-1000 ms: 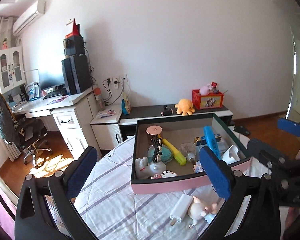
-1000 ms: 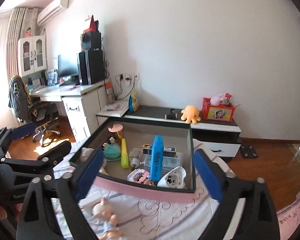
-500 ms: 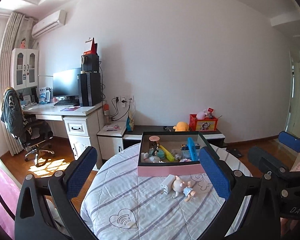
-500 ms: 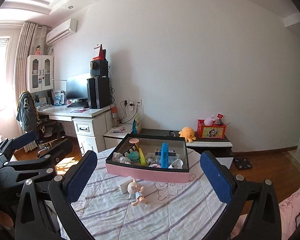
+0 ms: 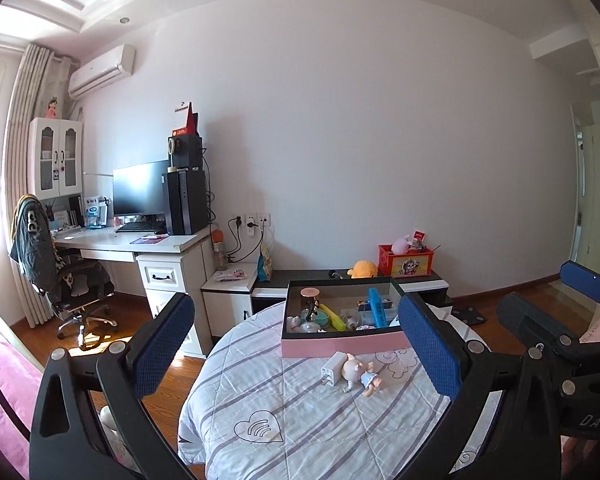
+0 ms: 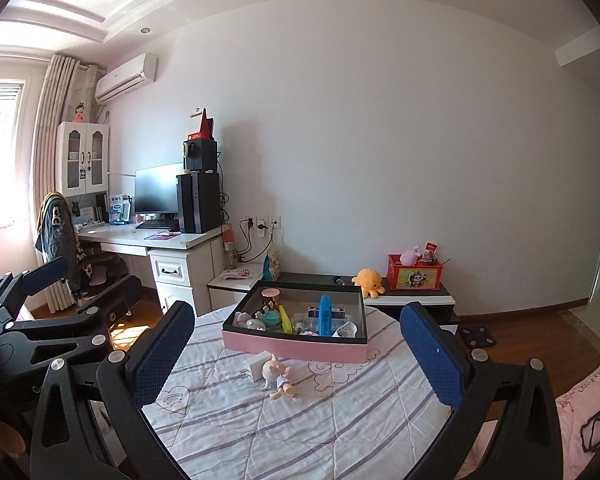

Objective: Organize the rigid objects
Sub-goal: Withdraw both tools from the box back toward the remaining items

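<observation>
Evidently between picks: both tongs, left [image 5: 296,344] and right [image 6: 296,344], gape wide and empty; next, grasp the white plastic charger block [image 5: 330,369] beside the pink-walled cardboard box [image 5: 342,347].

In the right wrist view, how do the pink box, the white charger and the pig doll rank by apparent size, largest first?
1. Pink box, clearly largest, though farthest.
2. Pig doll.
3. White charger.
The doll and charger lie side by side and look close in size, so their order is unsure.

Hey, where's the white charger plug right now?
In both views the white charger plug lies on the striped cloth, just in front of the pink box, touching the pig figurine on its left.
</observation>
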Action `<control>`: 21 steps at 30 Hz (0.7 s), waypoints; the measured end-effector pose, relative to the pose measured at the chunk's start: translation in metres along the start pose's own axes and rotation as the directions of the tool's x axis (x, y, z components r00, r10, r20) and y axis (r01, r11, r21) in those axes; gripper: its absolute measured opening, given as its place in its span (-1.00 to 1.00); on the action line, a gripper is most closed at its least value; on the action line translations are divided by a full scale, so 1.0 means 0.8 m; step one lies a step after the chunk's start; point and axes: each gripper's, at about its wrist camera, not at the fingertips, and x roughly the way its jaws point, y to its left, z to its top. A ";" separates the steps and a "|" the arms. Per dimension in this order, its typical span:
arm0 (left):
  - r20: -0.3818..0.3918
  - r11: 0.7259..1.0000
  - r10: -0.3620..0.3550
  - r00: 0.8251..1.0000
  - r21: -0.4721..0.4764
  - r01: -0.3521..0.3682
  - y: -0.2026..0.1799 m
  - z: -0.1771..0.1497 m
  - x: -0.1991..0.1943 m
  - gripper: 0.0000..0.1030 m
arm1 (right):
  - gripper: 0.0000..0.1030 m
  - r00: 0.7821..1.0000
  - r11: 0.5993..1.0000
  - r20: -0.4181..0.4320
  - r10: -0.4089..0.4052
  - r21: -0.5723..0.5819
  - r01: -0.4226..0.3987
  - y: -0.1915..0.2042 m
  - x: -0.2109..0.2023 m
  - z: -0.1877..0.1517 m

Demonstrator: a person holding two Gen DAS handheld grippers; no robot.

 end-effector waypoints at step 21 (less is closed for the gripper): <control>-0.092 1.000 -0.005 0.996 0.009 0.006 -0.004 -0.027 0.054 1.00 | 1.00 0.997 1.000 -0.081 -0.008 0.008 0.009 -0.005 0.041 -0.022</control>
